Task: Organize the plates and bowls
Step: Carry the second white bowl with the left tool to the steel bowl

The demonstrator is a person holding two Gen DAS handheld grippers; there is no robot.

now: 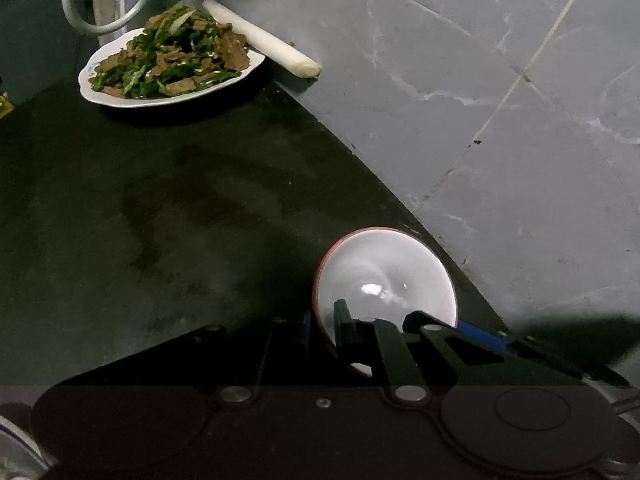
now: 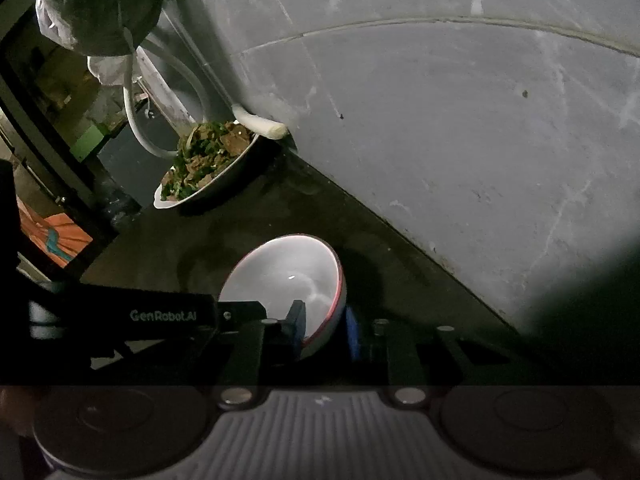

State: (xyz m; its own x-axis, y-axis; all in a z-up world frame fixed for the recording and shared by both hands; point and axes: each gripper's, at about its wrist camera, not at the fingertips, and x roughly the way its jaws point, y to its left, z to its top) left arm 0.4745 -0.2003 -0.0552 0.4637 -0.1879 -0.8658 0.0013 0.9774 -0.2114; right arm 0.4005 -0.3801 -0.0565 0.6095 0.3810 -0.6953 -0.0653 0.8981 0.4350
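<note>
Shut tight on one white, red-rimmed bowl: left gripper, pinching the near-left rim, one finger inside the bowl and the blue-padded other outside. Gripped too from the opposite side by the right gripper, reaching in at lower right of the left-wrist frame, blue pad against the rim. Bowl at lower centre, over a dark countertop, close to the edge meeting a grey tiled surface; impossible to tell whether resting or lifted. At upper left, well apart, a white plate heaped with green vegetables and brown slices, just beside a pale stalk lying along the grey tiles, with a pale hose looped behind.

From the right wrist: same bowl at lower centre, tilted toward the left of frame, right rim nipped between the fingers of the right gripper, barely any gap. Left gripper, marked GenRobot.AI, entering from the left, at the bowl's left rim. Plate above, left of centre, stalk just behind, plastic bag hanging at upper left.
</note>
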